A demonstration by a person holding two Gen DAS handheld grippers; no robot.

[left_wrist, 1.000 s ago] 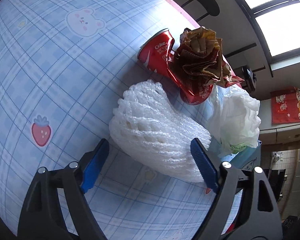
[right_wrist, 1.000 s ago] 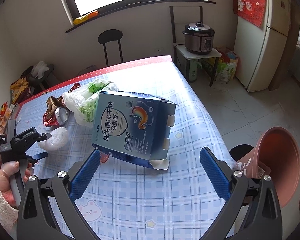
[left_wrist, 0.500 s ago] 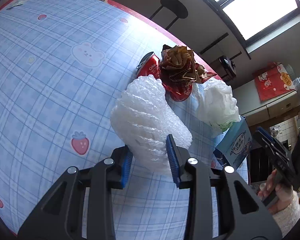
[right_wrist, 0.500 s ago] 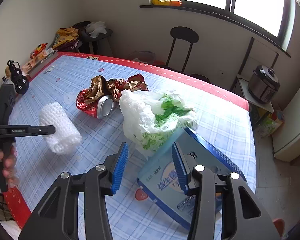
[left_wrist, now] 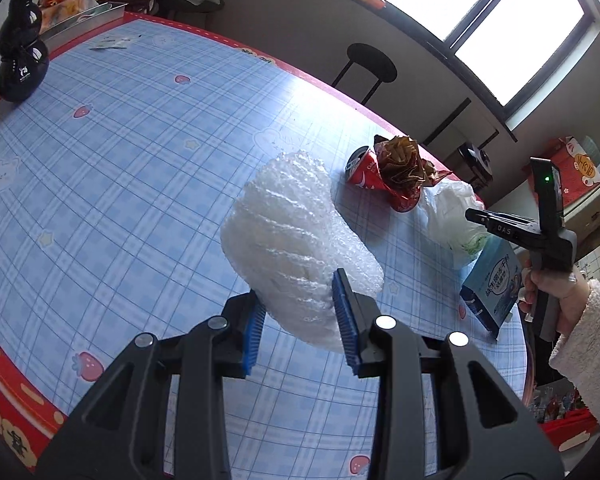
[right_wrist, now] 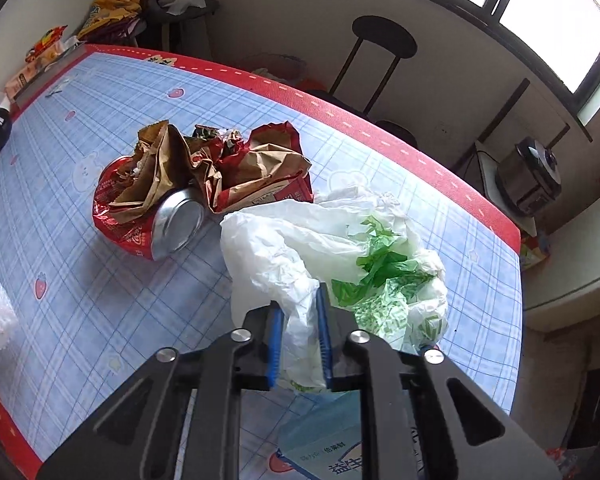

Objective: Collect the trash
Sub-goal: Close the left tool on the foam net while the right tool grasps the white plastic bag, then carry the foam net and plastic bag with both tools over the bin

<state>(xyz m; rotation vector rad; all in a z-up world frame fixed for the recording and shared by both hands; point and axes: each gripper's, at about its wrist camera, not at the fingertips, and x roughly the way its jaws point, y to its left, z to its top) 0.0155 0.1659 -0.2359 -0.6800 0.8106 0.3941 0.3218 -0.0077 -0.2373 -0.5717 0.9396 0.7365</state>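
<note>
With the left gripper [left_wrist: 300, 320] clamped on the white foam fruit net [left_wrist: 296, 240] above the blue checked surface [left_wrist: 140, 168] and the right gripper [right_wrist: 300, 344] pinching the crumpled white plastic bag [right_wrist: 300, 248], both look ready for carrying binward.

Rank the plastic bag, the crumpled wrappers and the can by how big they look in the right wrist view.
1. Plastic bag, largest, though it sits nearest the camera, held in the right gripper.
2. Crumpled wrappers, nearly as wide.
3. Can, clearly smallest, partly hidden under the wrappers.
</note>
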